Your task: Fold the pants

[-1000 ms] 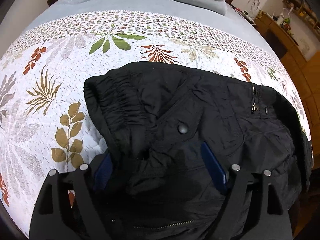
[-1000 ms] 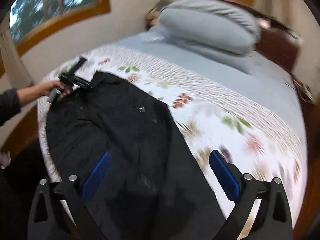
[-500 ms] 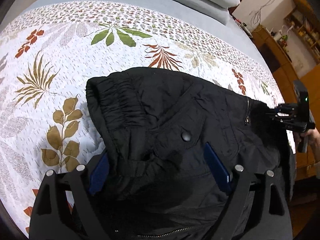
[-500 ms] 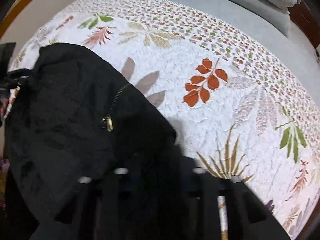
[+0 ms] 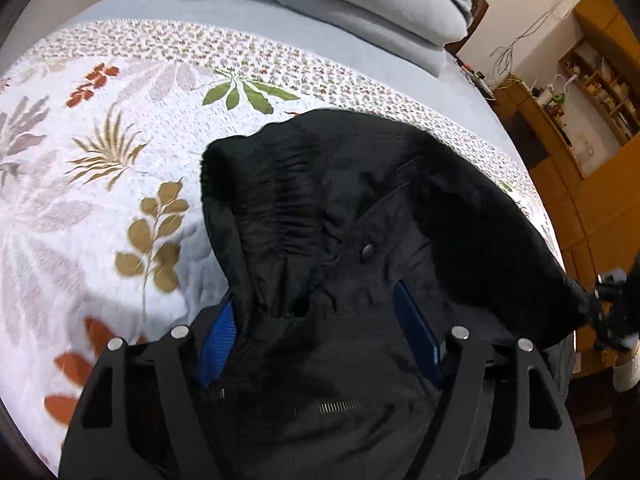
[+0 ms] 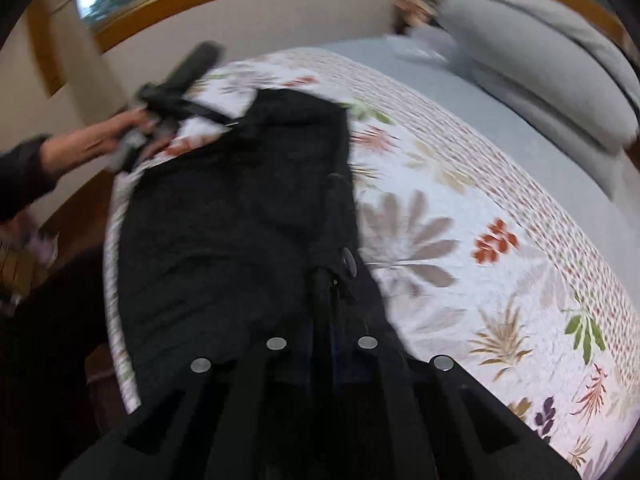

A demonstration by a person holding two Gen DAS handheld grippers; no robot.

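The black pants [image 5: 340, 216] lie on the floral bedspread [image 5: 100, 184]. The right gripper [image 6: 322, 344], wide open a second ago, is now clamped on their fabric. The left gripper [image 5: 320, 332] has just been narrowing around the bunched waistband.

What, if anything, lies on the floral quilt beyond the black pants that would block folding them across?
Nothing visible does. Both grippers already have the black pants: the left gripper straddles the waistband, the right gripper is shut on the fabric. The floral quilt beside them is bare up to the grey pillows.
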